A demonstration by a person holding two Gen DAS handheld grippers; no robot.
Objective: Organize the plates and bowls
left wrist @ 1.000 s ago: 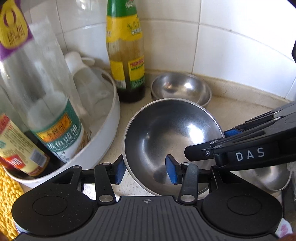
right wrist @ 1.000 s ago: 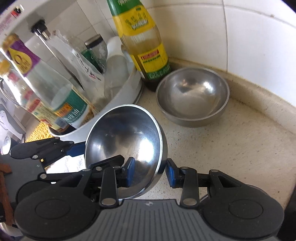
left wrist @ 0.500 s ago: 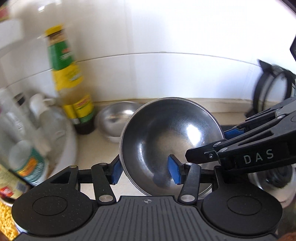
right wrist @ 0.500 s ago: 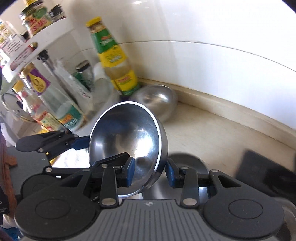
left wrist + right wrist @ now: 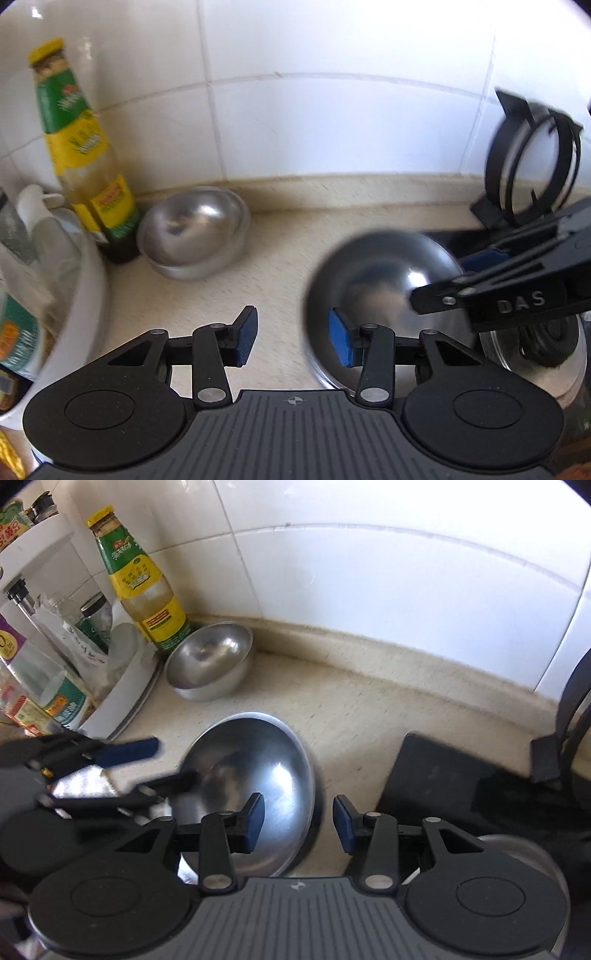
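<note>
Releasing steel bowl (image 5: 255,775) on bench (image 5: 369,709), well apart from nested bowls (image 5: 208,664) by bottle. Right gripper (image 5: 299,821) fingers wide; left gripper (image 5: 291,339) likewise. Withdraw straight, avoiding rim.

Home kitchen corner. White glazed wall tiles (image 5: 369,602) with grey grout meet a beige speckled stone counter (image 5: 369,709). At 10 o'clock, a tall glass sauce bottle with yellow cap and green-yellow label (image 5: 142,587), beside a white round condiment rack (image 5: 122,690) crowded with bottles. Nested stainless steel bowls (image 5: 210,664) just right of the bottle. Black stove grate (image 5: 532,158) at 2 o'clock.
</note>
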